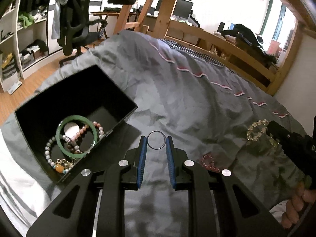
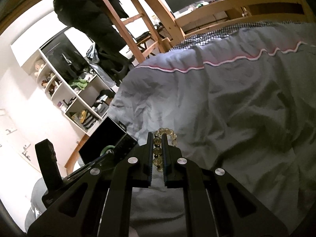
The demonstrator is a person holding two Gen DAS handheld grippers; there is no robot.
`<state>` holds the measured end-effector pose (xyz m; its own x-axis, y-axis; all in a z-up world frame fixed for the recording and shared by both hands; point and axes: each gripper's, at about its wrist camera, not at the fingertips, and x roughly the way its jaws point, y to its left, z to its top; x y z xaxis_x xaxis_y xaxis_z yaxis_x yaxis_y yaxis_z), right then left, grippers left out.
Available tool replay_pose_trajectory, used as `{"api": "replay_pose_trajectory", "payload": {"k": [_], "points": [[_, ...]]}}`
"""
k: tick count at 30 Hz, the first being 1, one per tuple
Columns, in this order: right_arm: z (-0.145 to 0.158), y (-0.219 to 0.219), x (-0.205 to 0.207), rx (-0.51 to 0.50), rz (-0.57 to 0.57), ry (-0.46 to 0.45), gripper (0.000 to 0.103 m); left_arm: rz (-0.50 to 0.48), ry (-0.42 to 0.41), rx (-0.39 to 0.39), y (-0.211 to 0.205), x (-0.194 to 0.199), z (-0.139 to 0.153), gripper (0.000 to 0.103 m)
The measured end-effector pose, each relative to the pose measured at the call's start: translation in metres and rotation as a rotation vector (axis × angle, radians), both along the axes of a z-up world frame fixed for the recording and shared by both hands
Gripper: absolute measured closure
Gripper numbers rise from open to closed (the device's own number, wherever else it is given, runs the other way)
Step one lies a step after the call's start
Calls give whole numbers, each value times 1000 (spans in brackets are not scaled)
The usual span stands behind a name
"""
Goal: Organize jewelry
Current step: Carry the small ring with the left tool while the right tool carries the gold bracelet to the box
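My left gripper (image 1: 156, 140) is shut on a thin dark metal ring (image 1: 156, 132), held upright between its blue pads above the grey duvet. To its left stands an open black box (image 1: 83, 90) holding a green bangle (image 1: 59, 136), pink and white bead bracelets (image 1: 98, 126) and an amber charm piece (image 1: 60, 167). My right gripper (image 2: 157, 138) is shut on a yellow crystal bead bracelet (image 2: 158, 154), lifted over the duvet; it also shows in the left wrist view (image 1: 256, 131). A small red bead bracelet (image 1: 207, 161) lies on the duvet.
The grey duvet (image 1: 187, 90) covers the bed, with a wooden bed frame (image 1: 227, 45) behind. An office chair (image 1: 77, 23) and white shelves (image 1: 29, 39) stand beyond the bed's left edge. The box also shows in the right wrist view (image 2: 106, 138).
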<state>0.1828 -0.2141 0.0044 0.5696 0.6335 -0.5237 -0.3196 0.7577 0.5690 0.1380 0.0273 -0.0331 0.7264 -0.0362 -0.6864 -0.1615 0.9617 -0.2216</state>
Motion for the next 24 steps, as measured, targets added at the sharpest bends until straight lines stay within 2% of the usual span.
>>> {"api": "replay_pose_trajectory", "payload": {"k": [13, 24], "points": [[32, 35, -7, -53, 53, -77, 94, 123, -106, -13, 26, -17, 37, 84], [54, 96, -9, -85, 155, -118, 94, 240, -142, -58, 56, -24, 46, 84]]}}
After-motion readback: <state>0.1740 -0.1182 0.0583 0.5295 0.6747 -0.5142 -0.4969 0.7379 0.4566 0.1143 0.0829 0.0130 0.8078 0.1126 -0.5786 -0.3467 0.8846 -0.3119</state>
